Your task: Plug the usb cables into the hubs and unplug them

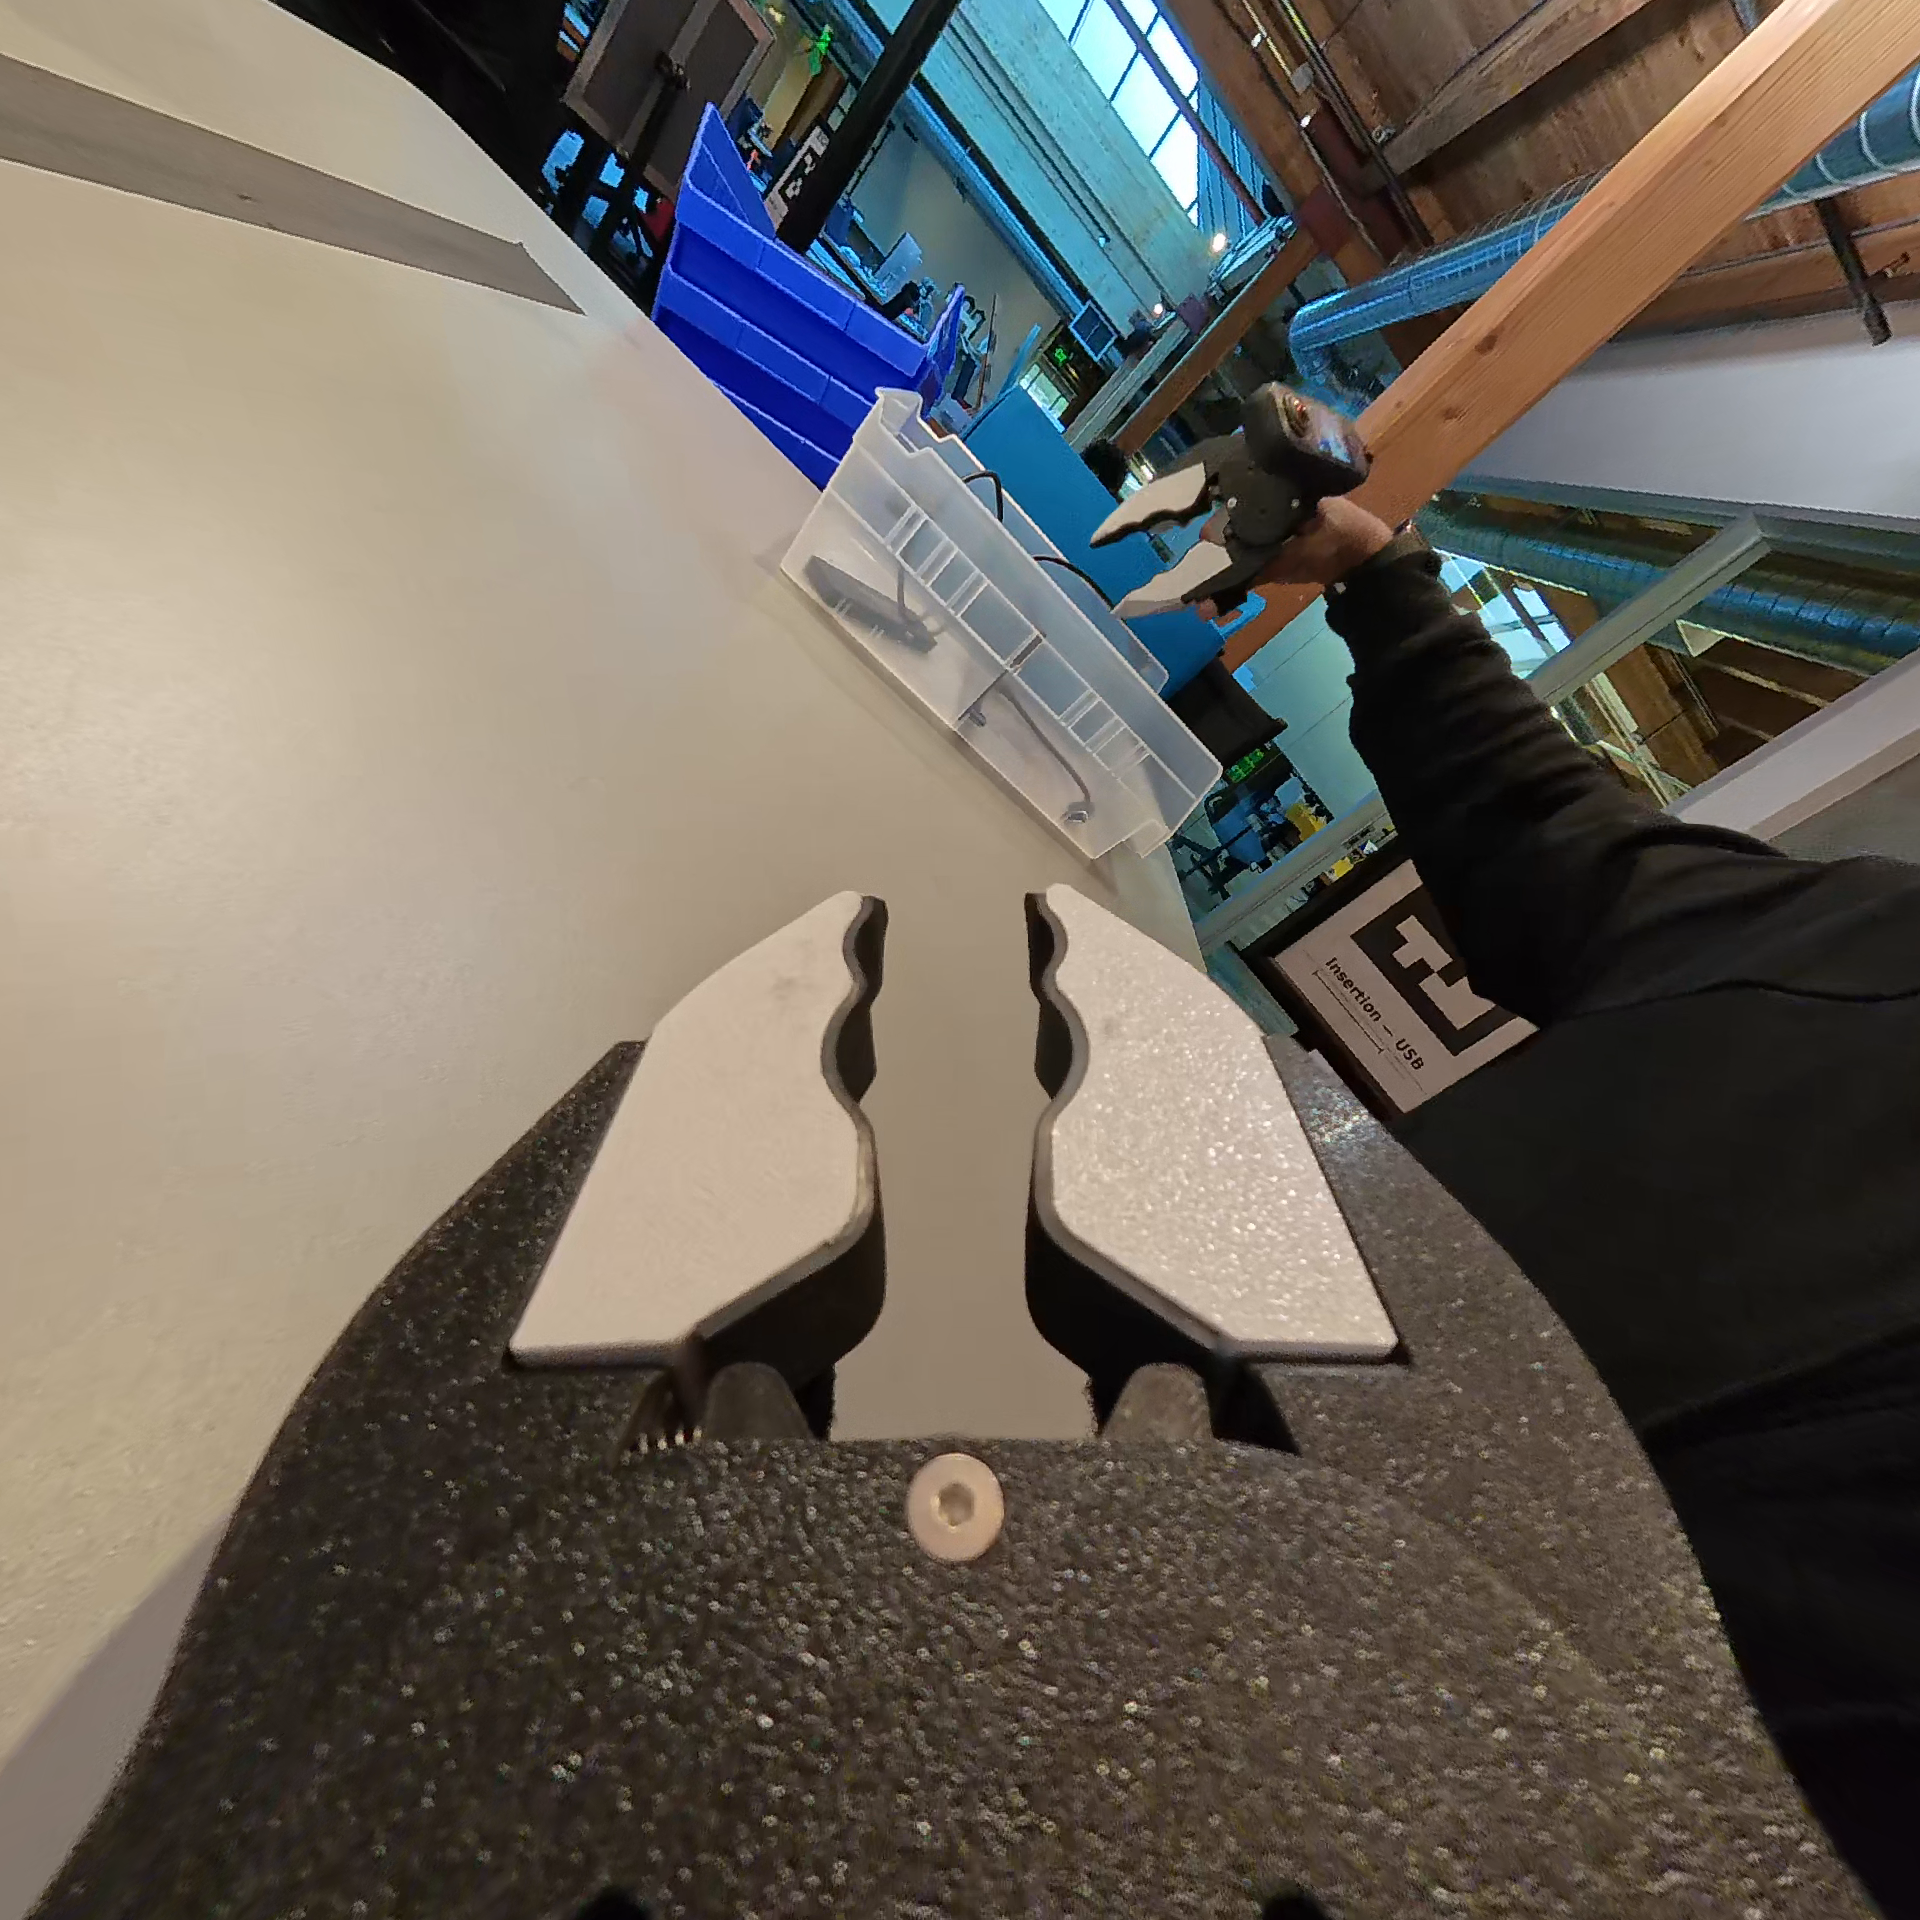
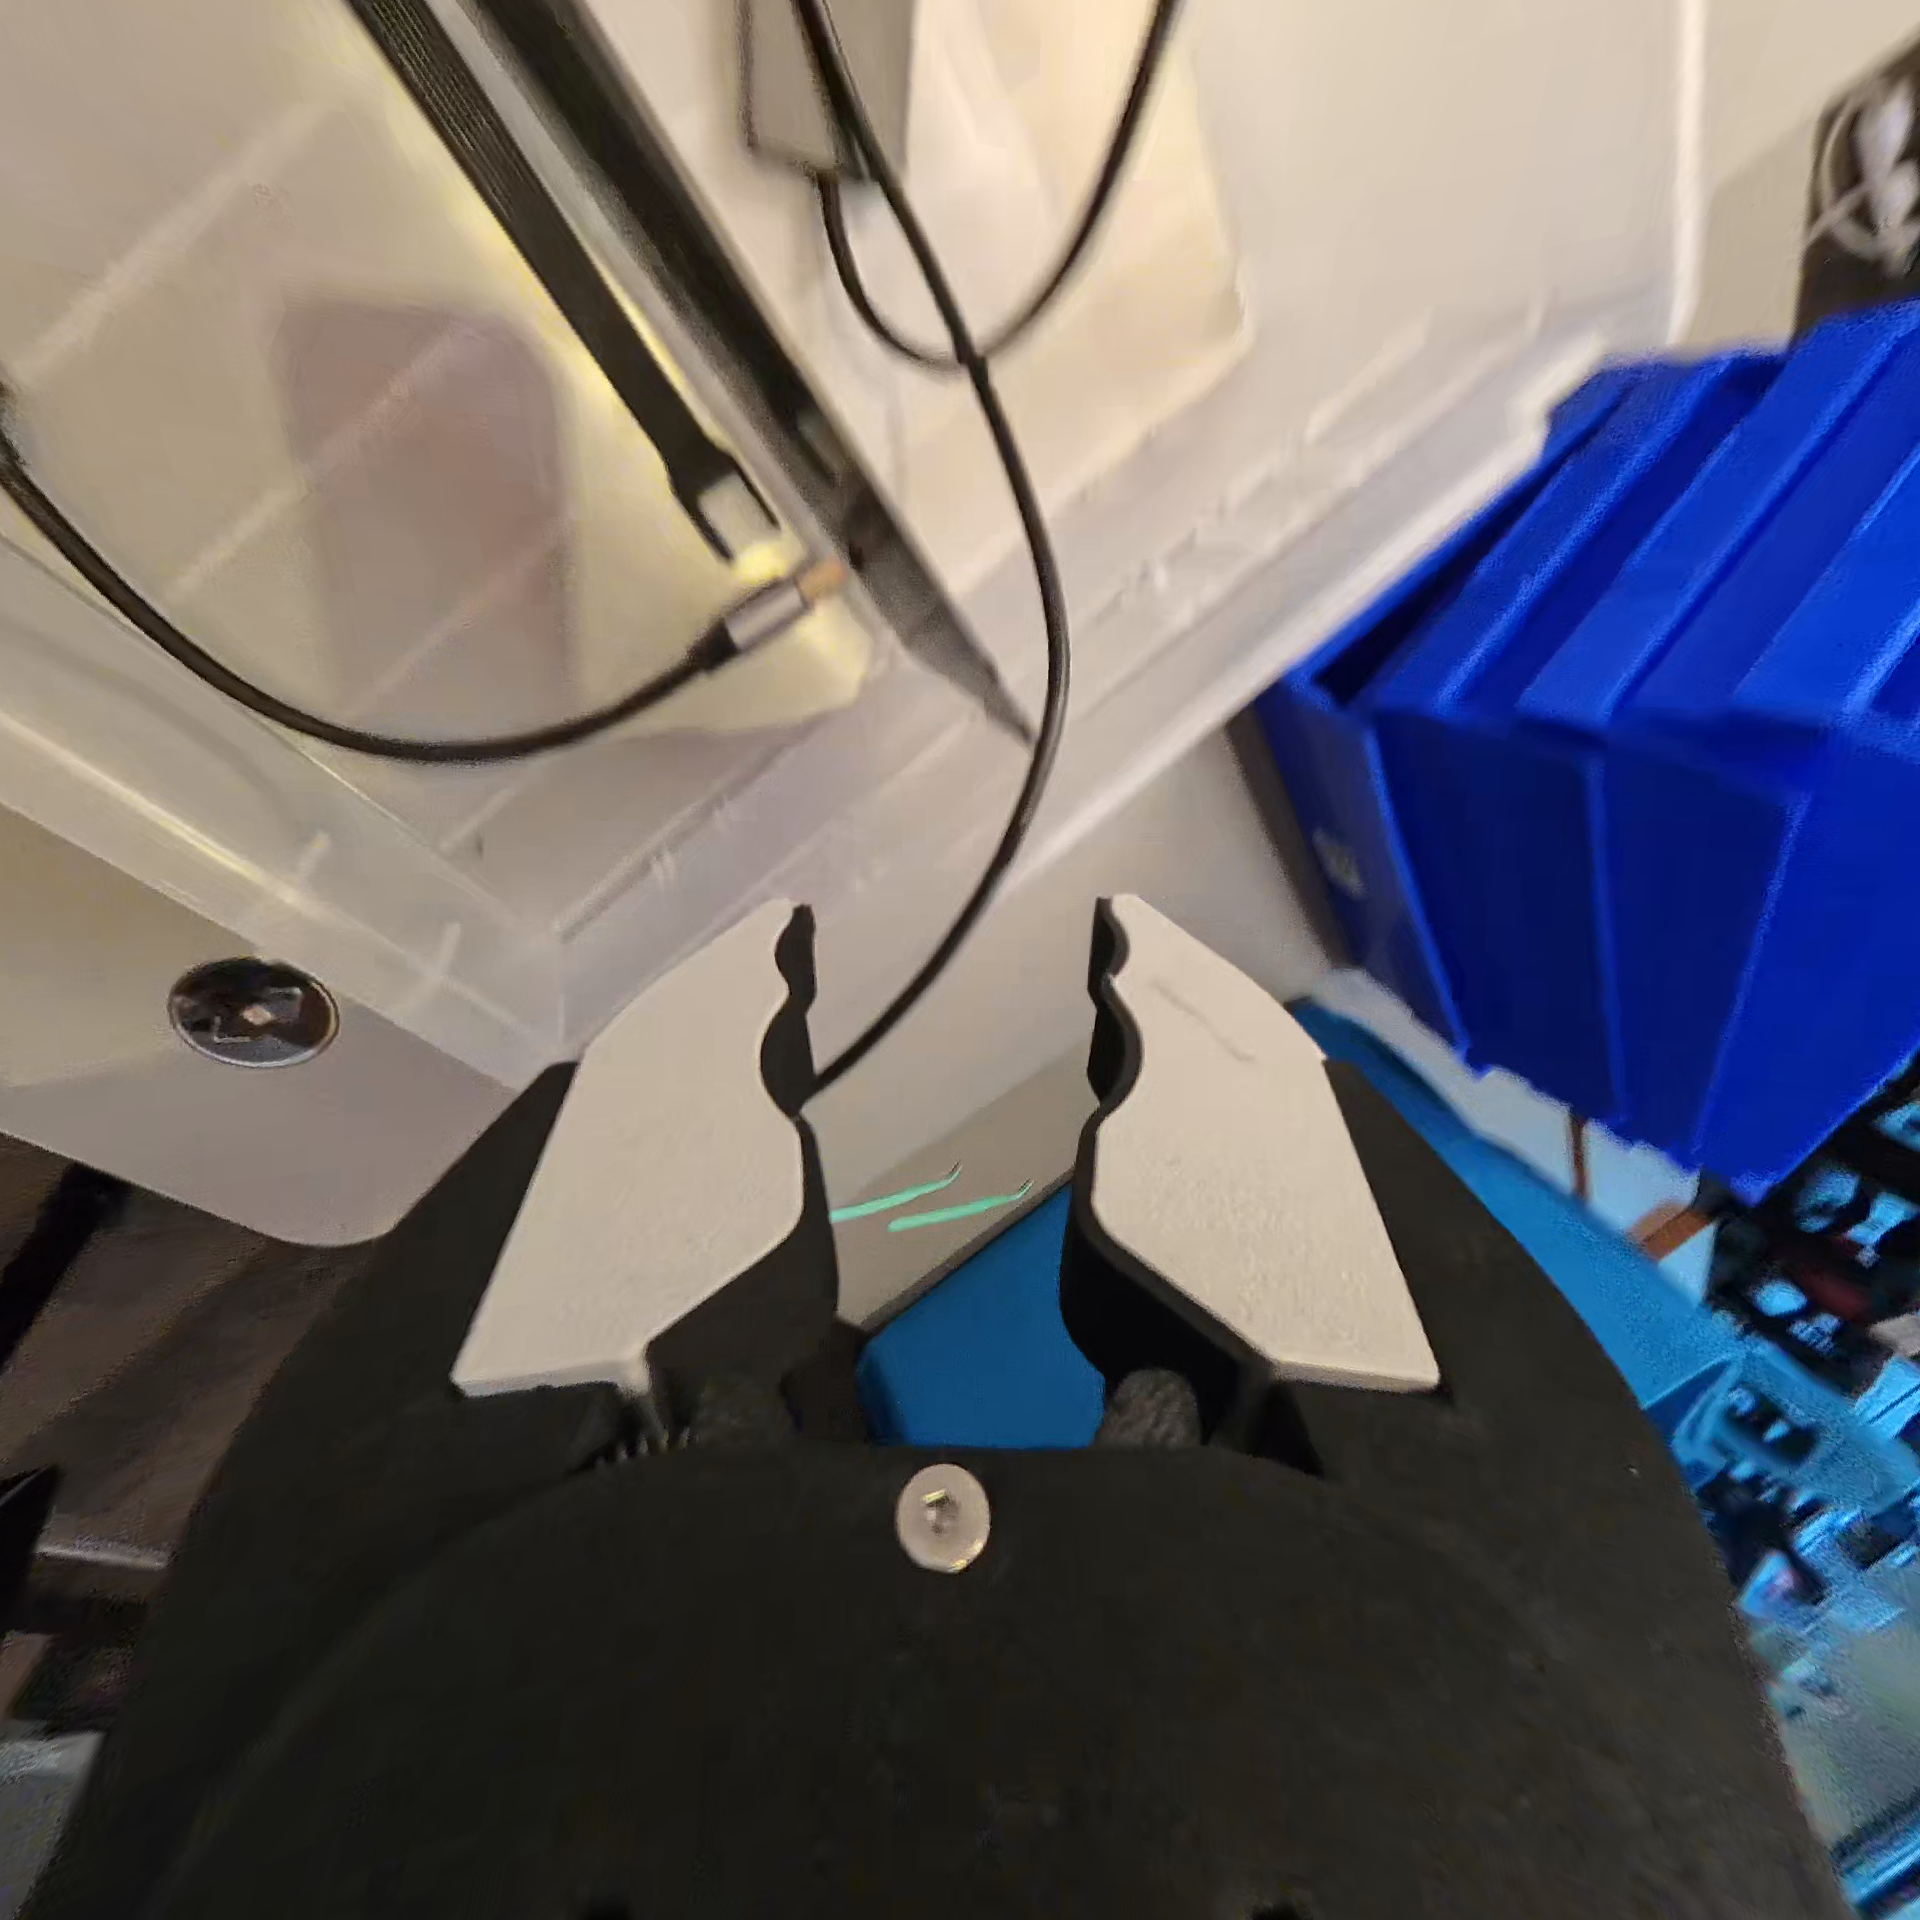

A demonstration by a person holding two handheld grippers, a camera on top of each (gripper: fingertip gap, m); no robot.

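The left gripper [image 1: 954,920] hangs low over the bare white table [image 1: 364,727] with its two grey fingers spread and nothing between them. Farther along the same table sits a clear plastic bin [image 1: 1101,717] with ribbed dividers, and in it lie a dark slim usb hub [image 1: 868,603] and a thin black cable [image 1: 1023,717] that ends in a small metal plug. Above the bin's far edge, the right gripper [image 1: 1127,566] is held up in the air by a hand [image 1: 1325,540] in a black sleeve; its fingers are parted too and grip nothing. In the right wrist view that same right gripper [image 2: 951,920] looks down into the bin, though the picture is blurred. A black usb cable [image 2: 1049,582] runs down from the bin and passes between the open fingers, close to the left one; whether it touches that finger cannot be told. Inside the clear bin [image 2: 260,831] a long dark hub [image 2: 623,312] lies slantwise, and beside its lower end a second cable's silver plug [image 2: 758,623] points toward it, seemingly not seated. Stacked blue bins [image 2: 1662,748] stand just beside the clear one, at the table's edge.
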